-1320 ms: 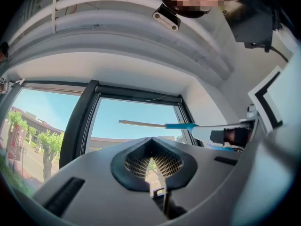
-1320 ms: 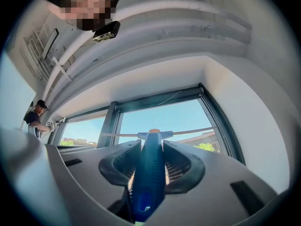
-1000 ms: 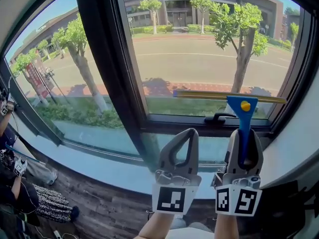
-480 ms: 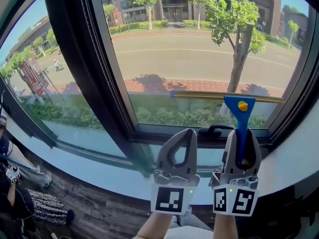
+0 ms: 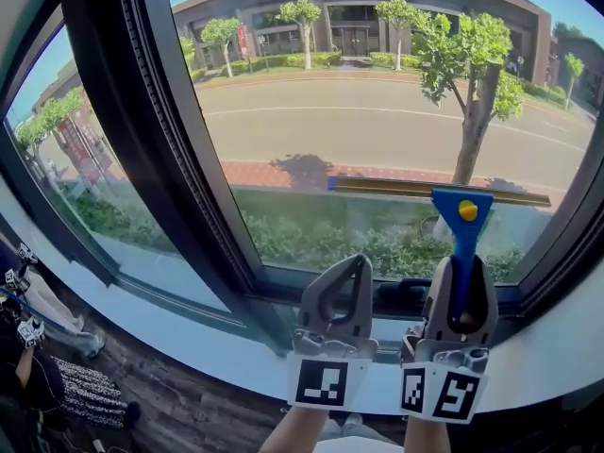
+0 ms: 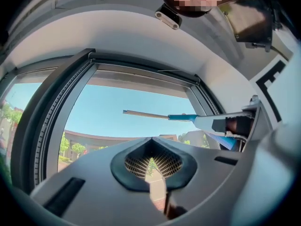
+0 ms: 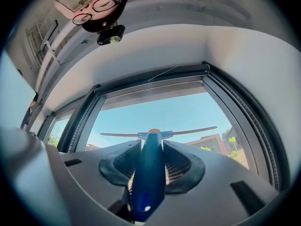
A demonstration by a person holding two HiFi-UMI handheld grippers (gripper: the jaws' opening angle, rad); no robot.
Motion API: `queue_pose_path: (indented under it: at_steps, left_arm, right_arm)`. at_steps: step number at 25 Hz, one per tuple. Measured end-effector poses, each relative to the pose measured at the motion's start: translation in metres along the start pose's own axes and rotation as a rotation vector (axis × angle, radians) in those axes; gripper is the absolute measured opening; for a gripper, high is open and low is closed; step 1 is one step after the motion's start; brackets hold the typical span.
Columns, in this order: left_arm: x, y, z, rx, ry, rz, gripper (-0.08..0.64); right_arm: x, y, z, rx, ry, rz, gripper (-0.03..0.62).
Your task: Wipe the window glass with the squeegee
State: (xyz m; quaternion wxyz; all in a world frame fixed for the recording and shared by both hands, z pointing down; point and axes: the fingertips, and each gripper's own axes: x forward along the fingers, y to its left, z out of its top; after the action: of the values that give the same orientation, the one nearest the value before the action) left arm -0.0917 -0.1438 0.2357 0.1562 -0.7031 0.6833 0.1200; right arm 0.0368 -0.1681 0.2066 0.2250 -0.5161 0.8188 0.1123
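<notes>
The left gripper (image 5: 350,270) is hanging clenched on nothing, just beside the right gripper (image 5: 461,274), which is grasping the squeegee (image 5: 461,217) by its blue handle. Beyond them, the blade is lying level across the glass (image 5: 359,111), low on the right pane, near the bottom frame (image 5: 283,286).

Floor (image 5: 198,409): dark planks, lying beneath white sill (image 5: 170,333); person (image 5: 57,380) sitting on it at 8 o'clock.
</notes>
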Motion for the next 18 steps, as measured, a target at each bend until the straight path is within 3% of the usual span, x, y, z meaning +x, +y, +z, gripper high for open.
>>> queue_pose_path:
  at_steps: [10,18]
  left_arm:
    - [0.014,0.034,0.016,0.032,-0.044,0.003,0.003]
    - [0.005,0.072,0.026,0.062,-0.059,0.055,0.003]
  right_arm:
    - [0.028,0.025,0.009,0.006,-0.074,0.006,0.150]
    - [0.049,0.069,0.017,-0.009,-0.105,0.037,0.149]
